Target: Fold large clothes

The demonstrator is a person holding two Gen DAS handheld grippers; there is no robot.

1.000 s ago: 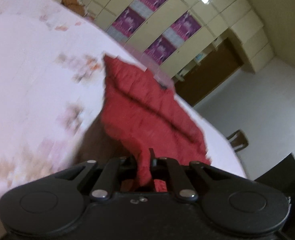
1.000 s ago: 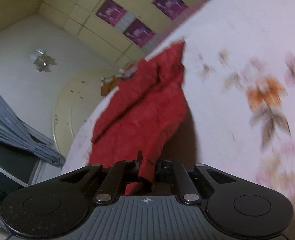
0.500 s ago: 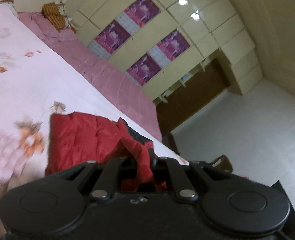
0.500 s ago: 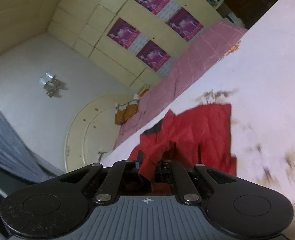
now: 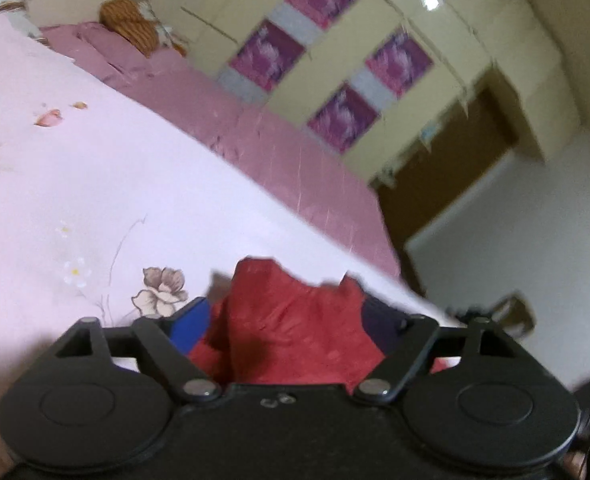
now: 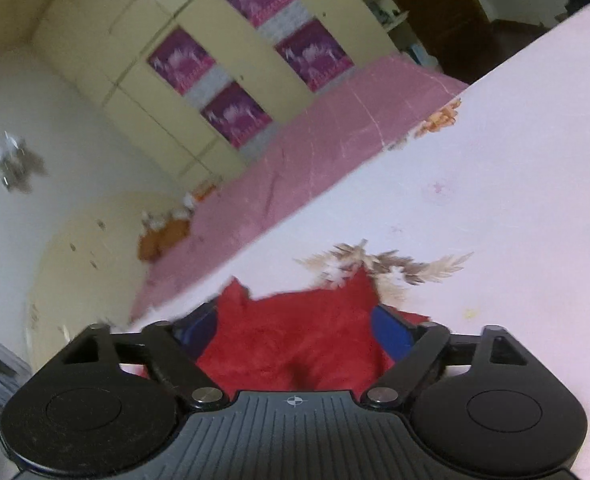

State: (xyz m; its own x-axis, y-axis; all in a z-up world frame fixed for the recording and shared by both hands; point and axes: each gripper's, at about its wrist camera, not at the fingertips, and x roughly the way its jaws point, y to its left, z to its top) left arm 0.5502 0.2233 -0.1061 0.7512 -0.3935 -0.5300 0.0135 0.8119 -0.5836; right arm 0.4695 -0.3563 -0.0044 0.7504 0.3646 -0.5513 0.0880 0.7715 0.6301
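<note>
Spreading pale floral bedsheet (image 5: 95, 184) (pink strip beyond), cream wardrobe (image 6: 143, 60), both jaws just opened, red garment (image 5: 291, 328) between.

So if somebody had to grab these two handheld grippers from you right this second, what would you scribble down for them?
Left gripper: jaws have just been opening and stand wide; the red garment is bunched between them, no longer pinched.
Right gripper: the same, jaws just opened, with red cloth loose between the blue pads.
The garment lies on the pale flowered bedsheet.
Done: both held ends carried across and let go, so one fold seems laid.
Left: back both grippers off, check that the fold lies flat, then make any further folds. Most of the garment is hidden from here.
</note>
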